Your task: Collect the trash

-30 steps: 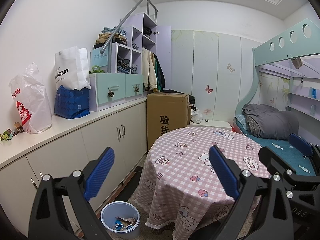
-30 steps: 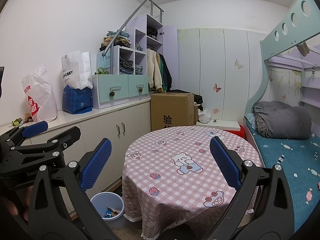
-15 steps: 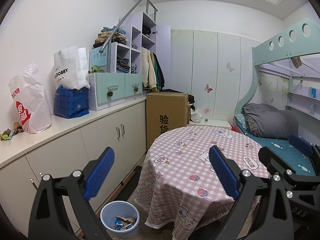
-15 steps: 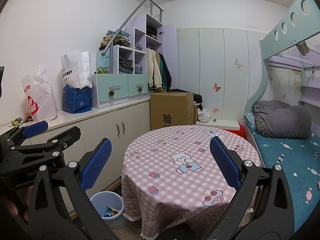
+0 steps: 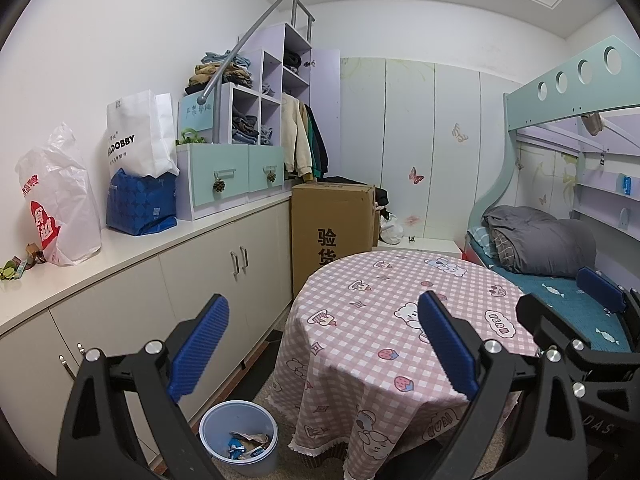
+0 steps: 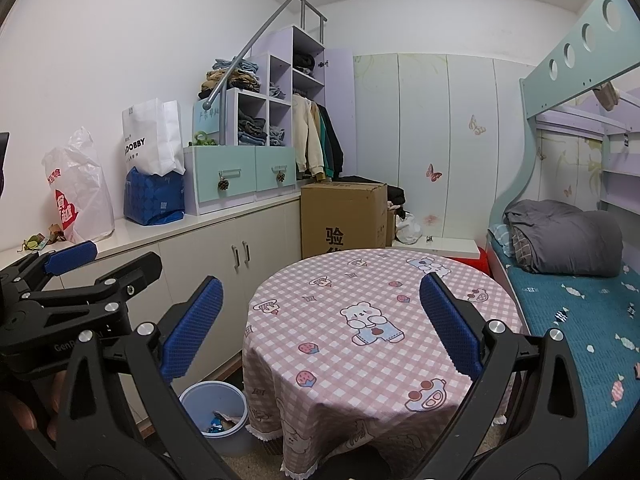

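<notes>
A pale blue trash bin [image 5: 239, 436] stands on the floor between the cabinets and the round table, with crumpled wrappers [image 5: 244, 442] inside; it also shows in the right wrist view as the bin [image 6: 214, 412]. The table [image 5: 400, 320] carries a pink checked cloth with nothing on it. My left gripper [image 5: 324, 340] is held open above the table's left edge, empty. My right gripper [image 6: 320, 320] is open too, over the table [image 6: 360, 312], empty. The left gripper [image 6: 72, 268] appears at the left of the right wrist view, a hand [image 6: 24, 412] under it.
A white counter [image 5: 120, 256] over cabinets runs along the left wall with a plastic bag [image 5: 56, 200], a paper bag [image 5: 136, 136], a blue bag and small scraps [image 5: 20, 264]. A cardboard box [image 5: 332, 224] stands behind the table. A bunk bed [image 6: 568, 280] lies right.
Both views have shifted very slightly; the table sits a little lower and nearer. Both grippers stay open and empty.
</notes>
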The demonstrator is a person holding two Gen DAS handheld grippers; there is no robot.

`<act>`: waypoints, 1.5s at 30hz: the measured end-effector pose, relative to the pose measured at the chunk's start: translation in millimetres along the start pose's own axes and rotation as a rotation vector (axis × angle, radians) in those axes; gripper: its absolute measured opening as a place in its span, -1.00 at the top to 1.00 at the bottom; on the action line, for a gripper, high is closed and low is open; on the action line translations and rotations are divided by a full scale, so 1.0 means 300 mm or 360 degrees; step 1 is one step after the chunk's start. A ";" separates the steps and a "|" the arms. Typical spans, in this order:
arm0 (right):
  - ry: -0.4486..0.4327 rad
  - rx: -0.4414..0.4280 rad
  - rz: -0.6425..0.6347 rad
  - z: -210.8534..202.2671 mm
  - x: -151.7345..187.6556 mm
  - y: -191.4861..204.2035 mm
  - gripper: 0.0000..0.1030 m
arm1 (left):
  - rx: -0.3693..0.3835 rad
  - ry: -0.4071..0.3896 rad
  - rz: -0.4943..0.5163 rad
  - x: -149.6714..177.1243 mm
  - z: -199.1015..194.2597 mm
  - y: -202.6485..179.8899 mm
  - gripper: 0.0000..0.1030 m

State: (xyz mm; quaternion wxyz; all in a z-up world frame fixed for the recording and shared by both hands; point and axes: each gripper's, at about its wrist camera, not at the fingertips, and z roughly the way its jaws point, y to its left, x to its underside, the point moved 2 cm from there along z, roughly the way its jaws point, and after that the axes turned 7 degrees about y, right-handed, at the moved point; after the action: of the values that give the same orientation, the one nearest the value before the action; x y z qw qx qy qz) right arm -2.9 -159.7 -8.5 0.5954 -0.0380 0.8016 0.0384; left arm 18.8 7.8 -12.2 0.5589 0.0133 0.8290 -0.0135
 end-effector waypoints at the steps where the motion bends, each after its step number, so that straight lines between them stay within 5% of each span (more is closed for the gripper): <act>1: 0.0000 0.0000 0.0000 0.000 0.000 0.000 -0.88 | 0.0000 0.0000 0.0001 -0.001 0.000 0.000 -0.82; 45: 0.0018 -0.0012 0.0053 0.019 0.020 -0.033 -0.88 | -0.0011 0.0019 0.0049 0.006 0.017 -0.017 -0.82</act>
State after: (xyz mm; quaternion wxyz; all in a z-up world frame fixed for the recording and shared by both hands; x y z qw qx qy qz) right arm 1.9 -169.1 -15.9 0.5900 -0.0272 0.8053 0.0512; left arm 22.6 2.5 -15.8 0.5541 0.0242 0.8321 -0.0020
